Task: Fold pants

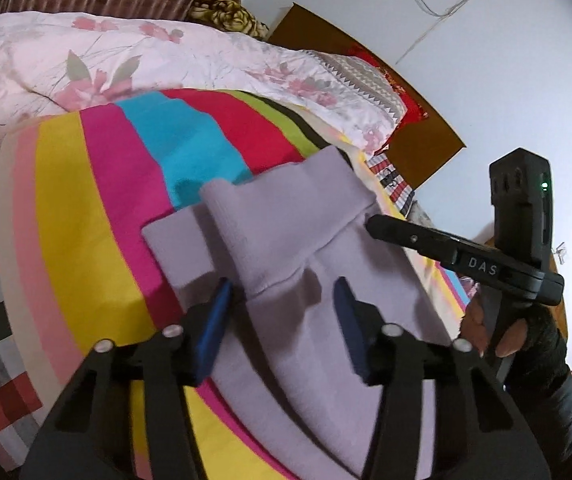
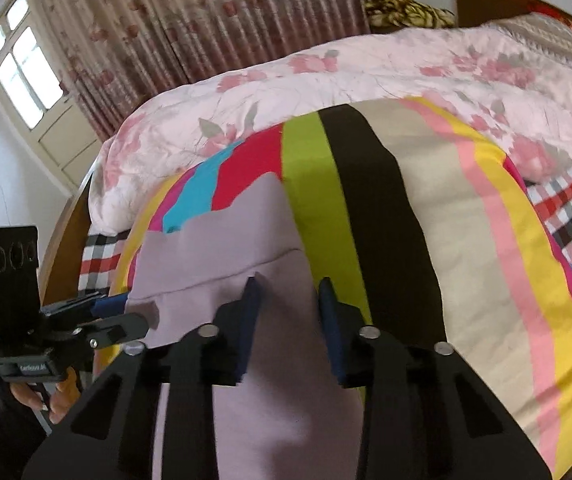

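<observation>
The lilac pants point(image 1: 310, 264) lie on a bed, on a striped sheet point(image 1: 97, 184), already doubled over so that a folded band sits across the upper part. A pink flowered quilt point(image 1: 125, 64) is heaped beyond them.

The left claw point(image 1: 283, 300) hovers low over the pants near that folded band, its blue pads point(image 1: 215, 320) standing part way apart with cloth showing between them but not pinched. The right claw point(image 2: 288, 304) comes in over the other edge of the pants point(image 2: 221, 248); its pads point(image 2: 249, 312) stand narrower, again with cloth below the gap and no clear grip. In the left view the right claw's finger point(image 1: 406, 236) reaches to the cloth's far edge, held by a hand point(image 1: 494, 328).

This looks like the reach before another fold: both claws are lining up on the same end of the bundle. Next, each claw probably needs to drop onto its edge, pinch through all the layers at once, and lift evenly so the stack does not slip apart.
</observation>
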`<action>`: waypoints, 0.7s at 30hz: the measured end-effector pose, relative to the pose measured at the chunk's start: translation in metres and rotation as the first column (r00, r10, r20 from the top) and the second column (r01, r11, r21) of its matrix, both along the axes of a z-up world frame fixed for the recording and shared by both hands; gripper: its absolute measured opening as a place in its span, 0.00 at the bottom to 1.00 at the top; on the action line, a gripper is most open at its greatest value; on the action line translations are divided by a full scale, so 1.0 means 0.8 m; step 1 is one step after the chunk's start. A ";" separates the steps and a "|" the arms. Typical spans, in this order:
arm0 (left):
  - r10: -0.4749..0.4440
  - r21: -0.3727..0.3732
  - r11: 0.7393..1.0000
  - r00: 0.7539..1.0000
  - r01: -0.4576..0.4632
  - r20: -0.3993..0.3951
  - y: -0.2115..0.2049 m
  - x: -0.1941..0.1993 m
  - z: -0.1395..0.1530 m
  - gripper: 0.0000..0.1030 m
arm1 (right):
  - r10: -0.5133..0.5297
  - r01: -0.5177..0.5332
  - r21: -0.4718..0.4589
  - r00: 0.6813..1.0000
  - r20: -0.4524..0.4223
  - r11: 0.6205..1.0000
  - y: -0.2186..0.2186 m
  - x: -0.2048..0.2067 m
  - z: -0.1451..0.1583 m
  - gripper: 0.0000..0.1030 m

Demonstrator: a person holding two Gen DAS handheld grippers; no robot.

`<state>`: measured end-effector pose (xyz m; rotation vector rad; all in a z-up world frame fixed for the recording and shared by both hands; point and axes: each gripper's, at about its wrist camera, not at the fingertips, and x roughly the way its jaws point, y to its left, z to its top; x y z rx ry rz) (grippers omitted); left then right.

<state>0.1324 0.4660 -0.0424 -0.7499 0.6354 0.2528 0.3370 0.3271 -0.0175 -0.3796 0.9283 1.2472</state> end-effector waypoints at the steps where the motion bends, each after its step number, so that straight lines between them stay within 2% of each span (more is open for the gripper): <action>1: -0.007 -0.003 1.000 1.000 0.007 -0.007 0.002 0.000 0.000 0.37 | 0.006 -0.006 0.001 1.000 0.011 1.000 0.000 -0.003 0.000 0.21; 2: -0.021 -0.008 1.000 1.000 0.021 -0.018 0.001 0.002 -0.003 0.27 | 0.007 -0.007 0.003 1.000 0.020 1.000 -0.001 -0.006 0.001 0.17; 3: -0.018 0.001 1.000 0.999 0.018 -0.029 0.002 0.003 -0.005 0.21 | 0.007 -0.007 0.003 1.000 0.028 1.000 0.000 -0.006 0.001 0.13; 8: -0.031 0.016 0.999 1.000 0.031 -0.002 0.003 -0.001 -0.004 0.11 | -0.019 0.018 0.018 0.998 0.059 1.000 -0.007 -0.011 0.006 0.09; 11: -0.033 0.067 0.997 0.999 0.030 0.043 -0.010 -0.019 0.024 0.10 | -0.010 0.006 0.051 0.997 0.079 0.999 -0.012 -0.024 0.028 0.09; 13: -0.027 0.069 0.997 0.998 0.023 0.056 -0.010 -0.033 0.037 0.10 | 0.011 -0.018 0.075 0.996 0.088 0.997 -0.011 -0.035 0.045 0.09; 15: -0.021 0.040 0.999 0.999 0.019 0.046 -0.002 -0.041 0.035 0.10 | 0.027 -0.033 0.071 0.996 0.087 0.997 -0.002 -0.046 0.054 0.09; 19: -0.023 -0.059 0.998 0.999 0.020 -0.037 0.020 -0.034 -0.012 0.12 | 0.003 0.003 -0.061 0.995 0.102 0.998 0.027 -0.049 0.021 0.10; 21: -0.028 -0.064 0.998 0.999 0.026 -0.030 0.023 -0.034 -0.018 0.14 | -0.013 0.018 -0.071 0.997 0.076 0.997 0.029 -0.043 -0.001 0.17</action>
